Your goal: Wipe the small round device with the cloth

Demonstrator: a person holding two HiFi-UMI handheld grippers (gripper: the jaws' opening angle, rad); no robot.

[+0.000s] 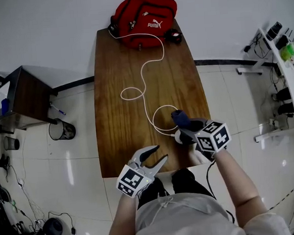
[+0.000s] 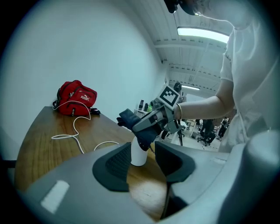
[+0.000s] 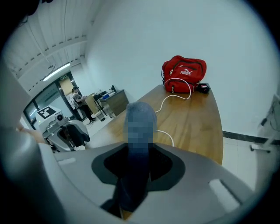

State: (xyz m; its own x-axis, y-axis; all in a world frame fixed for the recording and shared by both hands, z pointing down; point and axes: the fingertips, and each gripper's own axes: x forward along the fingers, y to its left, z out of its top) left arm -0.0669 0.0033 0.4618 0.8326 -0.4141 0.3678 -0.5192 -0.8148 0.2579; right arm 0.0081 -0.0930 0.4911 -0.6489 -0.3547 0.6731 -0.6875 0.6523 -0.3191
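Observation:
A small white round device (image 1: 179,135) stands near the front right corner of the wooden table (image 1: 122,65). My right gripper (image 1: 185,128) is shut on a dark blue cloth (image 1: 180,118) and holds it on top of the device. In the left gripper view the cloth (image 2: 127,117) hangs over the device (image 2: 138,156) beneath the right gripper (image 2: 149,125). In the right gripper view the cloth (image 3: 136,183) fills the gap between the jaws and hides the device. My left gripper (image 1: 159,154) is open over the table's front edge, left of the device, holding nothing.
A red bag (image 1: 145,14) sits at the table's far end, and a white cable (image 1: 143,84) runs from it in loops to the device. A small dark item (image 1: 173,35) lies beside the bag. A dark cabinet (image 1: 21,96) and a bin (image 1: 64,130) stand at the left, a white shelf (image 1: 285,73) at the right.

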